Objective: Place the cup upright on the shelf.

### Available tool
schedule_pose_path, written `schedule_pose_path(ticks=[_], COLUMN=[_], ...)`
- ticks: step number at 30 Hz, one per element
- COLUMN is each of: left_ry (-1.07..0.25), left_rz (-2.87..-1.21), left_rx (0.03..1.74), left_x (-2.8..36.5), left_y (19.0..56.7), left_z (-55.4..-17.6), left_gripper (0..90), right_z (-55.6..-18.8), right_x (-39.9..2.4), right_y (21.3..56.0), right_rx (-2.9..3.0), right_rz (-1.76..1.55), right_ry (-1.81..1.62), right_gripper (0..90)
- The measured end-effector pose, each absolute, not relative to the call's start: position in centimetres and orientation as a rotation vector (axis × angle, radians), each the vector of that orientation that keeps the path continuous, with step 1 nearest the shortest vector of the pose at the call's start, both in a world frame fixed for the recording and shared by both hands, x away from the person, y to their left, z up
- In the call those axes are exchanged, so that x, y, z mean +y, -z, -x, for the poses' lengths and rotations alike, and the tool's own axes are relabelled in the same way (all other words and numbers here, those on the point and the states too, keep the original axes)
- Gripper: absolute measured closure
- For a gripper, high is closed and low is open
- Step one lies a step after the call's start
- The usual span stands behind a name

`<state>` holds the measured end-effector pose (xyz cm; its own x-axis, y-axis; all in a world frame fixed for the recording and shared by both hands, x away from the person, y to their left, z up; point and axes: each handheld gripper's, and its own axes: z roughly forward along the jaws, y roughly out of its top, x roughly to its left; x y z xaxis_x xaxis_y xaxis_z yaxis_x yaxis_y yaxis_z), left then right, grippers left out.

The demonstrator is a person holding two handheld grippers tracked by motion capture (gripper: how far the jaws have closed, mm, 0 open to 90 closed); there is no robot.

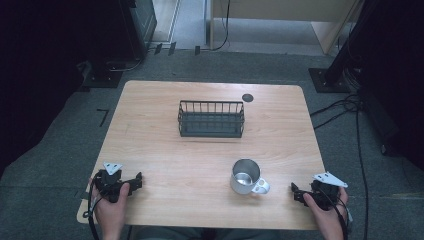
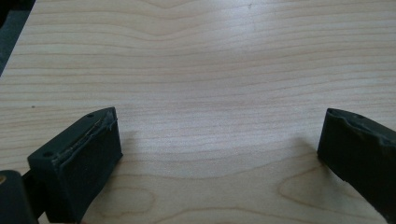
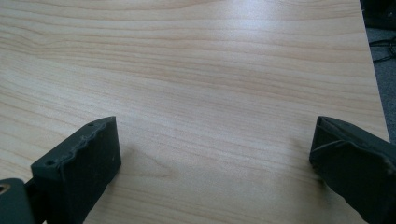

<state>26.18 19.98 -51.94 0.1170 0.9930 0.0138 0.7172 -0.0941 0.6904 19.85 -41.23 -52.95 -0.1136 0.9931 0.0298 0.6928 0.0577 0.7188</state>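
Note:
A shiny metal mug (image 1: 246,176) stands upright on the wooden table (image 1: 165,150), right of the middle near the front, its handle turned toward the right. A dark wire basket (image 1: 211,120) sits at the back middle with nothing visible inside. A hand holds my left gripper (image 1: 134,183) at the front left corner, well left of the mug, jaws wide apart. In the left gripper view the left gripper (image 2: 219,116) has bare wood between its jaws. My right gripper (image 1: 297,193) rests at the front right, a short way right of the mug's handle. Its own view shows the right gripper (image 3: 215,121) open over bare wood.
A small black round disc (image 1: 247,97) lies on the table just behind the basket's right end. Cables (image 1: 345,107) run over the grey floor to the right of the table, and dark stands border both sides.

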Motion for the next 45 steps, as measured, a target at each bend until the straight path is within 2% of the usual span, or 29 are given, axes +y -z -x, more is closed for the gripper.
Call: schedule_pose_path(ticks=[3, 8, 30, 45], left_ry=[-0.678, -0.678, -0.675, -0.675], left_rz=[-1.871, -1.871, -1.878, -1.878], left_rx=[1.654, 1.654, 1.645, 1.646], left_x=[20.0, 20.0, 19.9, 19.9], left_y=[51.9, 51.9, 51.9, 51.9], left_z=[-26.2, -26.2, -26.2, -26.2], left_gripper=[0.0, 0.0, 0.0, 0.0], right_z=[-19.9, -19.6, -19.9, -20.2], right_x=[-41.2, -41.2, -37.3, -33.9], right_y=[52.9, 52.4, 46.0, 44.4], right_rx=[1.857, 1.785, 1.816, 1.893], right_rz=[-1.683, -1.696, -1.573, -1.470], right_ry=[-0.821, -0.829, -1.058, -1.143], right_gripper=[1.4, 6.7, 2.0, 0.4])
